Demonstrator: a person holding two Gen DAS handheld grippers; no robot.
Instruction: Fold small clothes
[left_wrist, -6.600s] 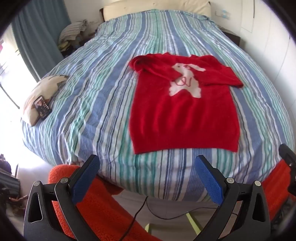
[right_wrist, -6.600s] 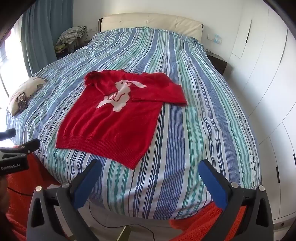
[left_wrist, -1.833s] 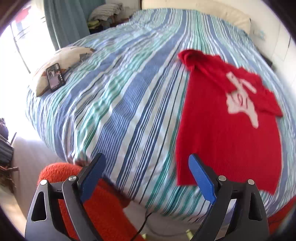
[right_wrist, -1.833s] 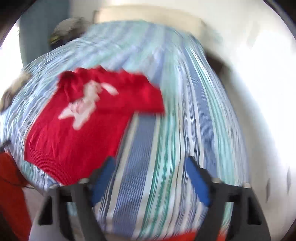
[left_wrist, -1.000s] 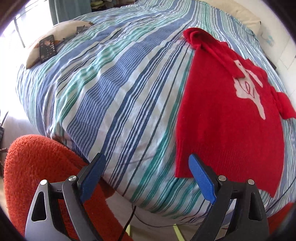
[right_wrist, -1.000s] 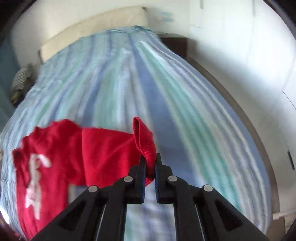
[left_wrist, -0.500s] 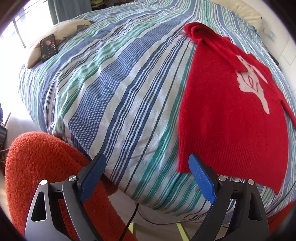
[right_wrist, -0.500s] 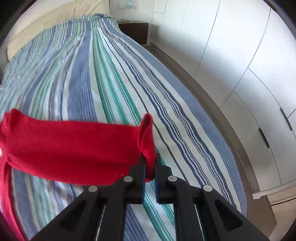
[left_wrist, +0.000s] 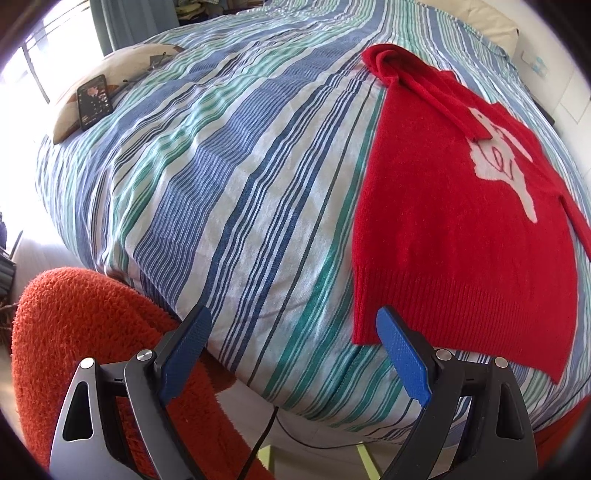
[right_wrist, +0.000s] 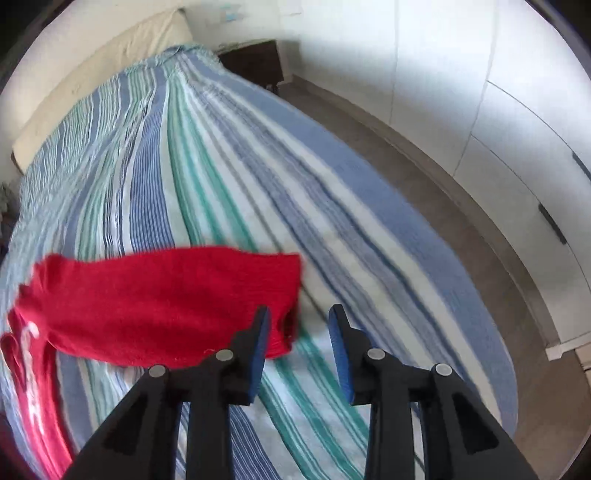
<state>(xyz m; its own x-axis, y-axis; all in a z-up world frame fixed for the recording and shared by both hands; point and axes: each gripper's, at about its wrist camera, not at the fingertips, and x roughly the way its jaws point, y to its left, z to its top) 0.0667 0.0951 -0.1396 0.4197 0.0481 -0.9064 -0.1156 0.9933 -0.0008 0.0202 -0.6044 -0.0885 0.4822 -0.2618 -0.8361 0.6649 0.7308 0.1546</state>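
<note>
A red sweater (left_wrist: 461, 236) with a white animal motif is lying flat, chest up, on a striped bedspread (left_wrist: 236, 177), its hem toward the foot of the bed. Its right sleeve (right_wrist: 166, 302), pinched at the cuff half a second ago, is now stretching out sideways across the stripes, flat and released. The right gripper (right_wrist: 299, 343) is just opening its jaws: the cuff edge is showing in the gap beside the left pad, but nothing is pressing on it. The left gripper (left_wrist: 291, 350) is hovering with jaws spread wide and empty over the bed's near edge, close to the sweater's lower left corner. The other sleeve is lying folded across the chest. With this sleeve spread out, folding proper is likely about to begin.
</note>
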